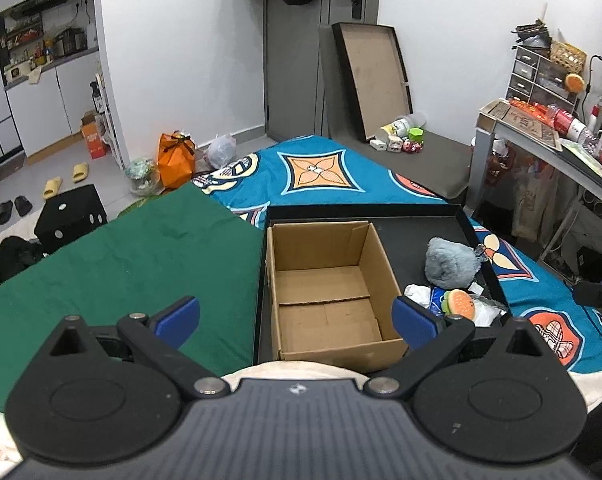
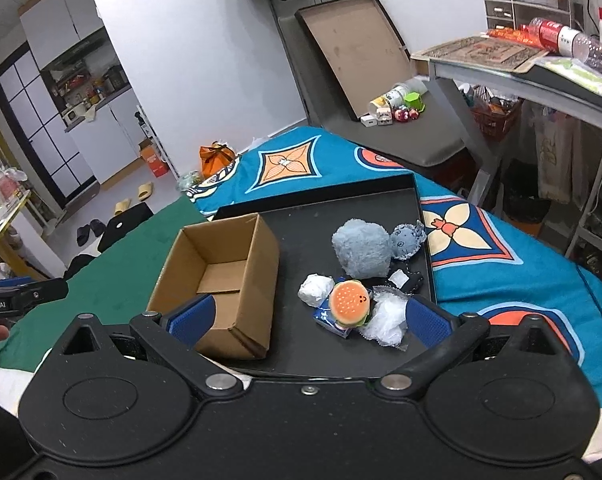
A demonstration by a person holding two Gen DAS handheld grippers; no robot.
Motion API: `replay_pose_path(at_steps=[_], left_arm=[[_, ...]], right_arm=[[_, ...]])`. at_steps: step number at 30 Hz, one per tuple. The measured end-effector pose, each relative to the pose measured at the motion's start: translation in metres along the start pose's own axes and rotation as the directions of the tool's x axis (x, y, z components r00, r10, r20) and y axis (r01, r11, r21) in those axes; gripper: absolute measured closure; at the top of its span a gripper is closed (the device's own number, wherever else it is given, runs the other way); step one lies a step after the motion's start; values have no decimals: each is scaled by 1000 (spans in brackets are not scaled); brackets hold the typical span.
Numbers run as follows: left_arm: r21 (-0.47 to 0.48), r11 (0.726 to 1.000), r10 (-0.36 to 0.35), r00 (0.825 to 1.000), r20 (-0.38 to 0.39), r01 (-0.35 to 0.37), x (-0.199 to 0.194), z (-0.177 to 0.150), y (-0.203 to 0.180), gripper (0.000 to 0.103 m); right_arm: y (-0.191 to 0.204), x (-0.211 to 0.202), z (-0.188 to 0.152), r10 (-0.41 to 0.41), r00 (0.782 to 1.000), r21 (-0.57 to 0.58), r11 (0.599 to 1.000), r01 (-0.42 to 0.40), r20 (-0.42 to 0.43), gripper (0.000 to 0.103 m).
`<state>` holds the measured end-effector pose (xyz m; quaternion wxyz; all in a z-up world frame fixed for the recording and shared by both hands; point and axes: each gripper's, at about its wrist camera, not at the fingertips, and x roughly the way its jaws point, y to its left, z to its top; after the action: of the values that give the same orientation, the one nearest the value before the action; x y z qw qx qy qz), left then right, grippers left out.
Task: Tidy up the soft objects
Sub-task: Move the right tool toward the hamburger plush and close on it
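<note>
Bed with blue patterned cover (image 2: 501,280) and green cloth (image 1: 121,264) carries a black tray (image 2: 341,344).

Cardboard box (image 2: 221,280) stands open on the left part of the tray; its floor is bare in both views, nothing inside. Judgement: no soft object sorted yet, task at its start.

Soft objects all lie on the tray right of the box, loosely clustered:
- grey plush ball (image 2: 361,250), largest, far side of the cluster, touching a smaller grey plush (image 2: 407,240);
- burger plush (image 2: 348,303) resting on a blue packet (image 2: 329,320);
- crumpled clear plastic (image 2: 383,320) just beside the burger;
- white wad (image 2: 315,290), nearest the box.

Left tongs (image 1: 297,322): fingers wide apart, empty, held over the box's near edge.
Right tongs (image 2: 309,320): fingers wide apart, empty, near the burger and packet, touching nothing.

Remaining: every item above still to go into the box, as judged.
</note>
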<state>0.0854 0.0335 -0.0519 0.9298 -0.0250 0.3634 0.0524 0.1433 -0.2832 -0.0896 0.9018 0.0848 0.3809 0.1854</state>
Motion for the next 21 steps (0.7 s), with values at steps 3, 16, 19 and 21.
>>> replay_pose_path(at_steps=[3, 16, 19, 21], left_arm=[[-8, 1000, 2, 1000, -14, -3, 13, 1, 5, 2], [-20, 1000, 11, 997, -72, -12, 67, -4, 14, 5], [-22, 1000, 14, 996, -89, -16, 81, -9, 17, 8], [-22, 1000, 18, 994, -105, -20, 89, -11, 17, 13]], right_arm=[[-2, 10, 1, -4, 1000, -2, 1000, 4, -5, 2], [-12, 60, -2, -21, 996, -2, 1000, 21, -83, 8], [-15, 74, -5, -5, 993, 8, 1000, 6, -116, 12], [-16, 84, -7, -2, 990, 11, 1000, 3, -142, 17]])
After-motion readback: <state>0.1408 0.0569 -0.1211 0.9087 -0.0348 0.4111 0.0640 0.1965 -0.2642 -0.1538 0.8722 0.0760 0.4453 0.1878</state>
